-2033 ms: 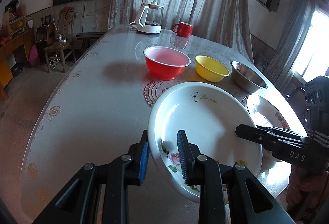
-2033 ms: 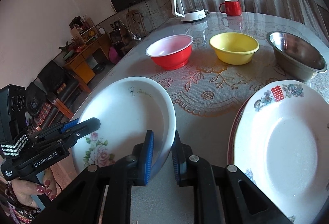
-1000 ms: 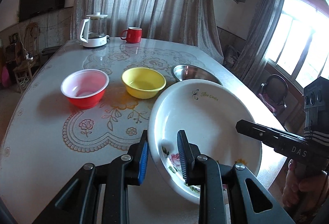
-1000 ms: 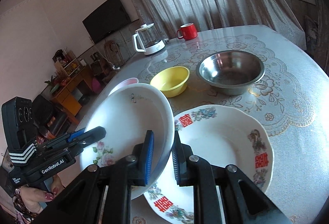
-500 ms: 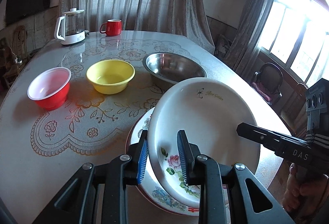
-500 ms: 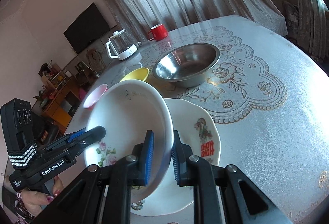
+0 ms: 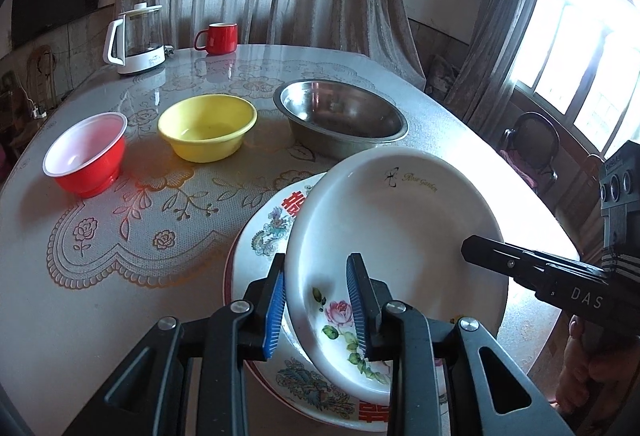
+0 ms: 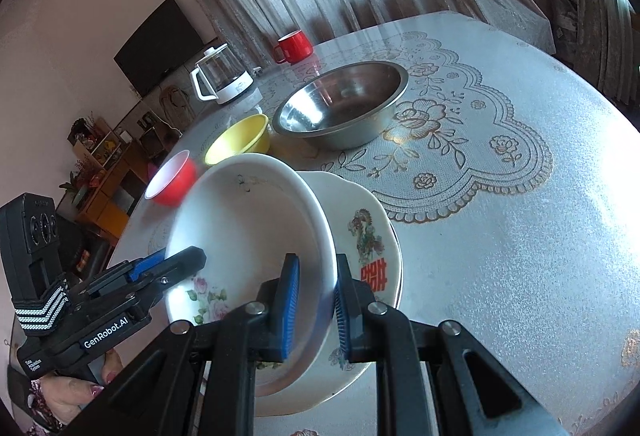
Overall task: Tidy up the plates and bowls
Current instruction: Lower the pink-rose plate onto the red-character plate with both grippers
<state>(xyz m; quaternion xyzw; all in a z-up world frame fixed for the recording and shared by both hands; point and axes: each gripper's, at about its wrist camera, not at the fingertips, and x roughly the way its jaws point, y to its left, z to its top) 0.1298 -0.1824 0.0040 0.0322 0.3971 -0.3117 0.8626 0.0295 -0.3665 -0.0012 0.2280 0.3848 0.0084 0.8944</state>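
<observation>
A white plate with a rose print (image 7: 400, 228) (image 8: 248, 228) hangs tilted just above a larger patterned plate with red characters (image 7: 272, 232) (image 8: 368, 232), which lies on the table. I cannot tell whether the two plates touch. My left gripper (image 7: 316, 276) is shut on the white plate's near left rim. My right gripper (image 8: 316, 276) is shut on its right rim. Each gripper also shows in the other's view, the right gripper (image 7: 468, 248) at the plate's right side and the left gripper (image 8: 176, 260) at its left side.
Behind the plates stand a steel bowl (image 7: 344, 116), a yellow bowl (image 7: 208, 128) and a red bowl (image 7: 86, 156) in a row. A kettle (image 7: 136, 40) and a red mug (image 7: 218, 36) stand at the far edge. The table's rounded edge (image 7: 532, 196) runs close on the right.
Both grippers have carried the white plate rightward along the table and lowered it over the patterned plate. Both grips stayed closed on its rim.
</observation>
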